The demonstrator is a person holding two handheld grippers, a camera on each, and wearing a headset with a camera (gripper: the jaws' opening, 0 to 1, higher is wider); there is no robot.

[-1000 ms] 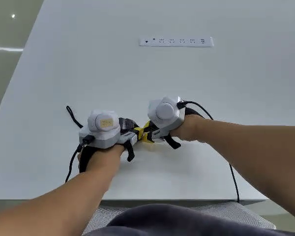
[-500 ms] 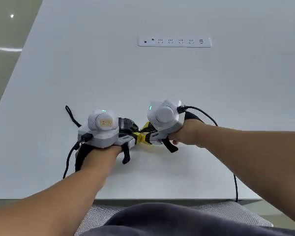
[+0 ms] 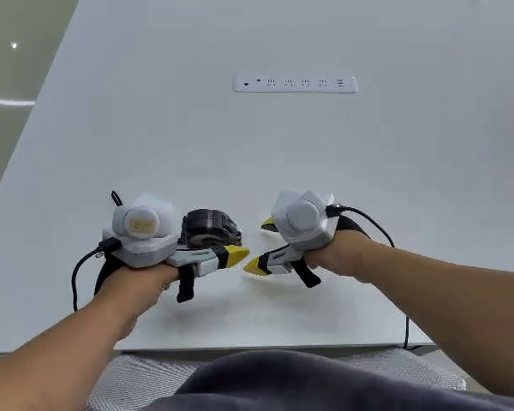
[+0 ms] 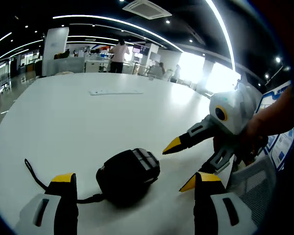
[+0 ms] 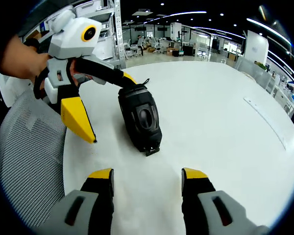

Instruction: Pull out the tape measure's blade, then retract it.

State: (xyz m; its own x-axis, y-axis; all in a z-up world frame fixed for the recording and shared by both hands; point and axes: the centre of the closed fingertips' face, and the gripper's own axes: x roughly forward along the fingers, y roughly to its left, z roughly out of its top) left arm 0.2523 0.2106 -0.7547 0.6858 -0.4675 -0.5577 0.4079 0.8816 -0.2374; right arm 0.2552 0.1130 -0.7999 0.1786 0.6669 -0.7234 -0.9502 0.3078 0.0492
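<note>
Both grippers have rounded white housings and dark jaws ending in yellow wedge tips. The left gripper, lower left in the head view, carries a pale yellow label on top; the right gripper, near centre, has a plain round cap. Black straps and black cables hang off them, and dark grey clothing lies along the bottom edge.

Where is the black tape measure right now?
The tape measure sits on the white table near its front edge, between the jaws of the open left claw, with the right claw just right of it in the head view.
</note>
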